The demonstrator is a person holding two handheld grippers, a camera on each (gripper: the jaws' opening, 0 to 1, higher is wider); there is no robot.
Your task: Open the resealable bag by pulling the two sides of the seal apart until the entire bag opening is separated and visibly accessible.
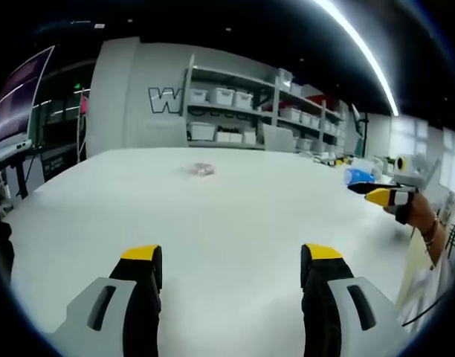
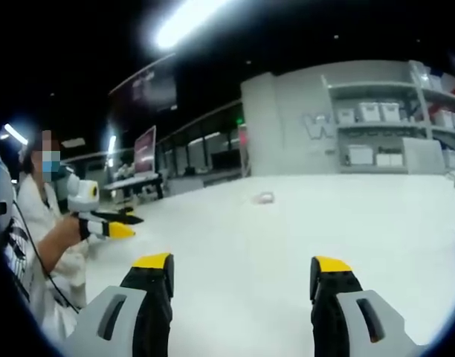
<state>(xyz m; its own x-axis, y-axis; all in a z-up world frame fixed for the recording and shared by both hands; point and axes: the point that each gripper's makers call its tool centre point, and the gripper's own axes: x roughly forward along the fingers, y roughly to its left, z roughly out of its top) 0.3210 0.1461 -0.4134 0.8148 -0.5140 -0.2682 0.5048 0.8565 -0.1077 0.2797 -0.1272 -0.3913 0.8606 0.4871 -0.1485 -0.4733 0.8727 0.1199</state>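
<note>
Stretching wide, white table [image 1: 213, 223], small bag [image 1: 198, 170] far off, shelving [image 1: 235, 111] behind

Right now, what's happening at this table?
A person holds two grippers over a white table. The left gripper and right gripper both hang open above the table, holding nothing. The bag lies untouched far across the table, seal not yet pulled. Shelves stand behind.

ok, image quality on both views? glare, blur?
Left gripper view: ceiling light strip blows out in a curved streak, and the bag is a small soft smudge. Right gripper view: overhead light is overexposed, the bag is blurred, and the shelves bow from fisheye.
</note>
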